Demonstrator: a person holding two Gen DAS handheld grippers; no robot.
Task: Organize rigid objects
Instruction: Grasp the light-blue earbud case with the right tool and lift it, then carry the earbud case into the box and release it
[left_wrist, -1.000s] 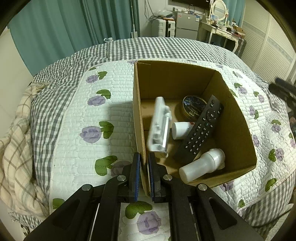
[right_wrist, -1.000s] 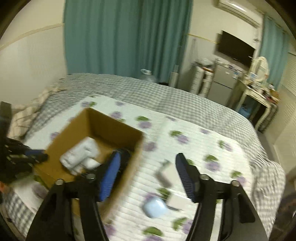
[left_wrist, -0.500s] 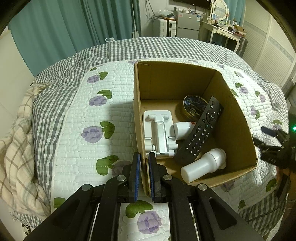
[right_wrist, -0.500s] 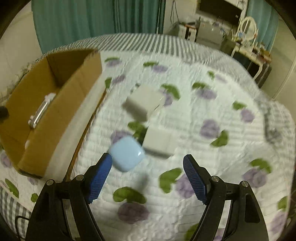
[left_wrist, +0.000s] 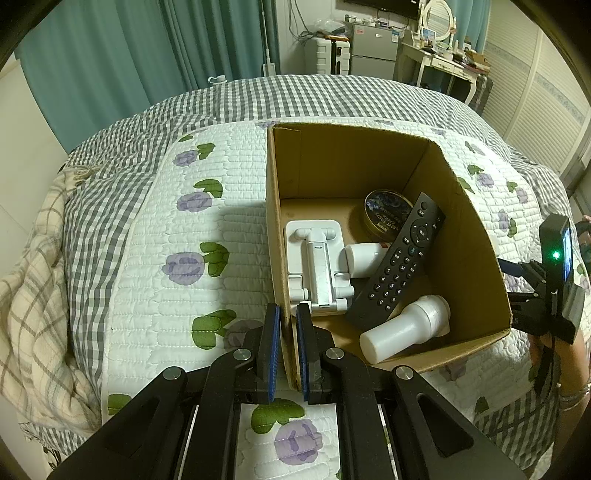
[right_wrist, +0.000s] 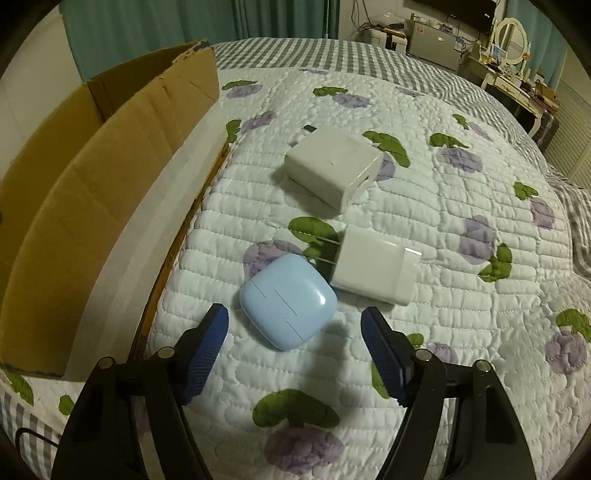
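Observation:
My left gripper (left_wrist: 288, 314) is shut on the near-left wall of the cardboard box (left_wrist: 273, 221) on the bed. In the box lie a white phone stand (left_wrist: 317, 262), a black remote (left_wrist: 399, 262), a round tin (left_wrist: 386, 214), a white bottle (left_wrist: 406, 328) and a small white jar (left_wrist: 364, 258). My right gripper (right_wrist: 295, 328) is open just above the quilt, its fingers on either side of a light blue earbud case (right_wrist: 288, 302). Two white chargers lie beyond it, one near (right_wrist: 373, 269) and one farther (right_wrist: 332, 166). The box wall (right_wrist: 92, 184) stands to the left.
The white quilt with purple flowers (right_wrist: 443, 221) covers a checked bedspread (left_wrist: 295, 99). A plaid blanket (left_wrist: 33, 295) is bunched at the left edge. Teal curtains, a fridge and a dressing table stand behind the bed. The right gripper's body (left_wrist: 554, 280) shows beside the box.
The white phone stand has dropped flat into the box. My right gripper has swung from above the box down to the quilt, around the blue case. My left gripper has kept its hold.

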